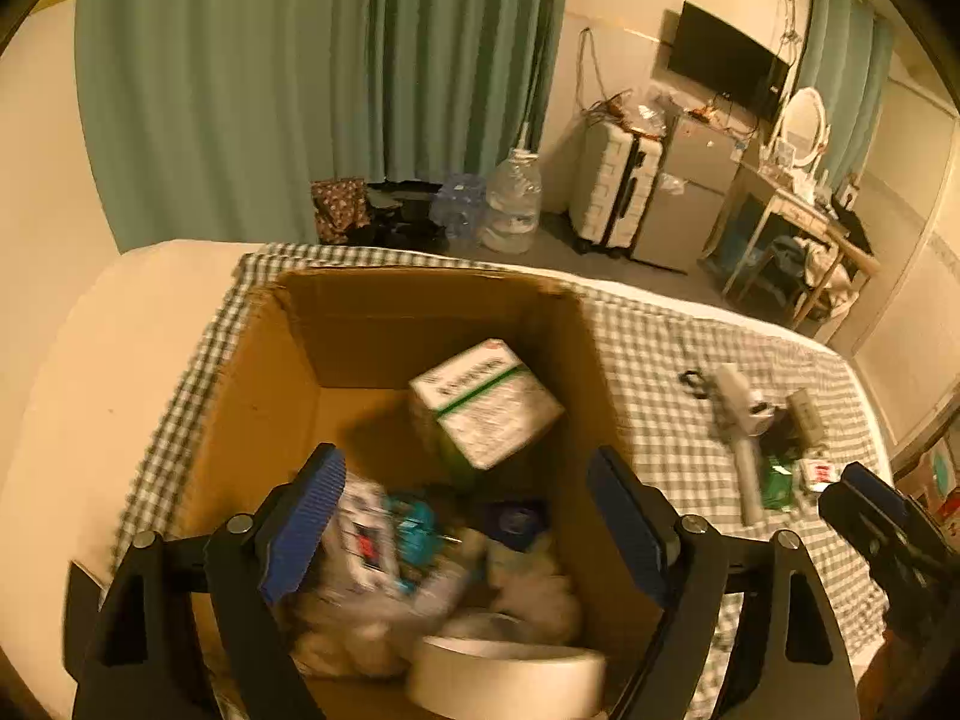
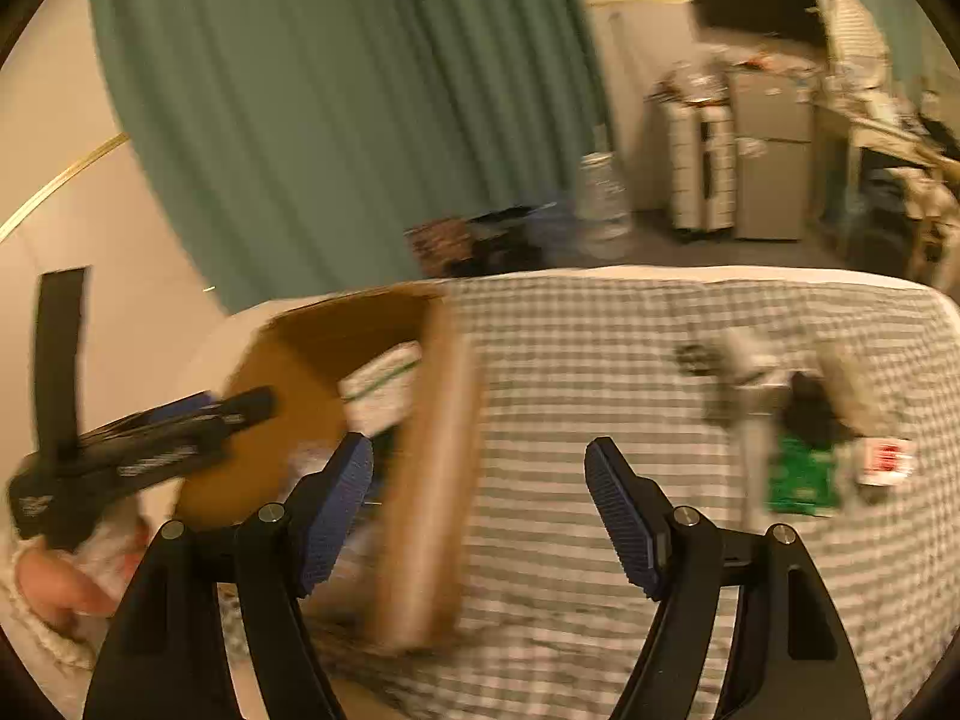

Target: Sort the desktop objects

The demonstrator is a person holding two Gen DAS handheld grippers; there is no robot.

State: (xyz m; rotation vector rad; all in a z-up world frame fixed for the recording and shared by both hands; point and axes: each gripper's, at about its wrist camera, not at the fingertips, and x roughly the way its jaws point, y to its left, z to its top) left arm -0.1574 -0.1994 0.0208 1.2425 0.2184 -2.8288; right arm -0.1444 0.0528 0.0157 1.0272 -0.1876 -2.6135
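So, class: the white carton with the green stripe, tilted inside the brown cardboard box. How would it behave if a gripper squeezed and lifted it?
The white carton with the green stripe probably grips firmly: its flat printed faces look stiff. It is likely light, being thin card, though hard squeezing may dent it. It rests on one corner in the brown cardboard box, so a nudge would probably topple it flat.

Both grippers point forward and downward with jaws spread wide and nothing between them: the left gripper low in its frame, the right gripper likewise.
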